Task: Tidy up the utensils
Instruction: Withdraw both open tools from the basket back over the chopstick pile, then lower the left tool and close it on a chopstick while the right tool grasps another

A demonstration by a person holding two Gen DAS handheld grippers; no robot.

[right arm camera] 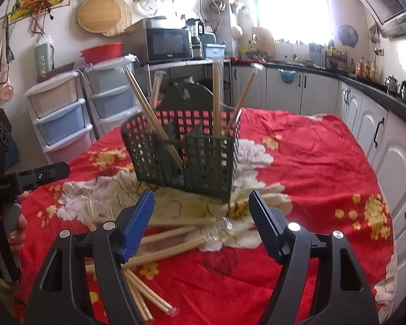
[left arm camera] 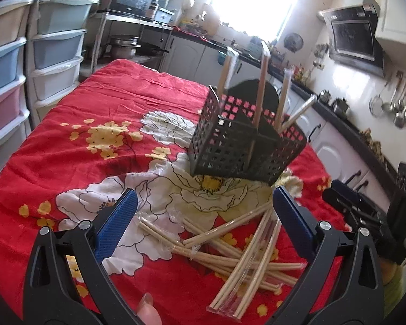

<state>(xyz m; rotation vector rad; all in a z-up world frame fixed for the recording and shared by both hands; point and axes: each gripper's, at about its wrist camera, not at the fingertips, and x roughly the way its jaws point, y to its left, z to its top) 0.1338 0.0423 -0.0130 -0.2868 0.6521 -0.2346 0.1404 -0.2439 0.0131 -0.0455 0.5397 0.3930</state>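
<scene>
A dark green lattice utensil holder [left arm camera: 243,146] stands on the red floral tablecloth [left arm camera: 100,103], with several wrapped chopstick pairs [left arm camera: 262,81] upright in its compartments. It also shows in the right wrist view [right arm camera: 186,157] with chopsticks [right arm camera: 216,100] sticking up. A loose pile of wrapped chopsticks [left arm camera: 238,249] lies in front of the holder, between and below my left gripper's [left arm camera: 203,211] open, empty fingers. My right gripper [right arm camera: 203,216] is open and empty, above some of the pile [right arm camera: 170,238], short of the holder.
Plastic drawer towers [left arm camera: 54,54] stand left of the table. Kitchen counter and cabinets [right arm camera: 365,113] run along the right. The other gripper's body shows at the right edge [left arm camera: 365,216] and at the left edge [right arm camera: 19,181].
</scene>
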